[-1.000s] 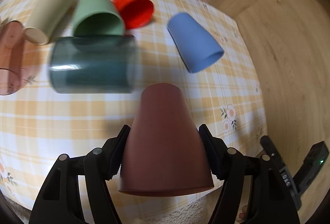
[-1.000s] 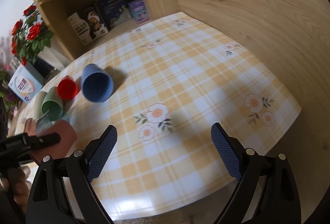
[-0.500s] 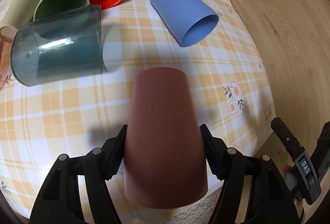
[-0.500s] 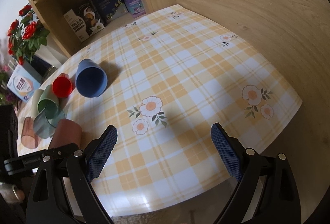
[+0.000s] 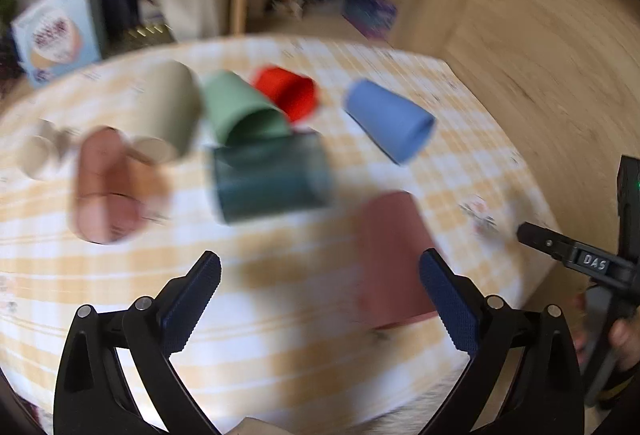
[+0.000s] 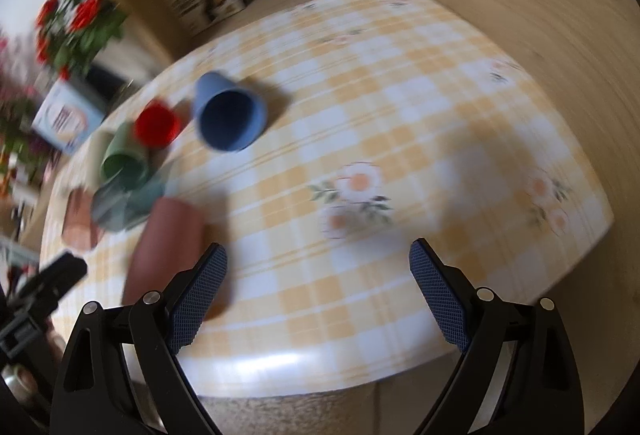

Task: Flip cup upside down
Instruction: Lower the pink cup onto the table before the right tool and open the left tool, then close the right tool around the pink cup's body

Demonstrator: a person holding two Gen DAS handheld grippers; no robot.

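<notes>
The brown cup (image 5: 390,259) stands upside down, rim down, near the front edge of the checked table (image 5: 280,335); it also shows in the right wrist view (image 6: 168,247). My left gripper (image 5: 320,299) is open and empty, with the cup just inside its right finger (image 5: 448,303). My right gripper (image 6: 318,295) is open and empty above the table's front part, to the right of the cup. Both views are blurred by motion.
Several cups lie on their sides further back: blue (image 5: 390,121), red (image 5: 288,93), green (image 5: 244,111), cream (image 5: 168,107), dark teal (image 5: 272,179), and a pinkish clear one (image 5: 106,191). A flower pot, a box and shelves stand behind the table.
My left gripper has opened and let go of the brown cup, which now stands rim down on the table. The gripper has pulled back and left. The right gripper has stayed open.
</notes>
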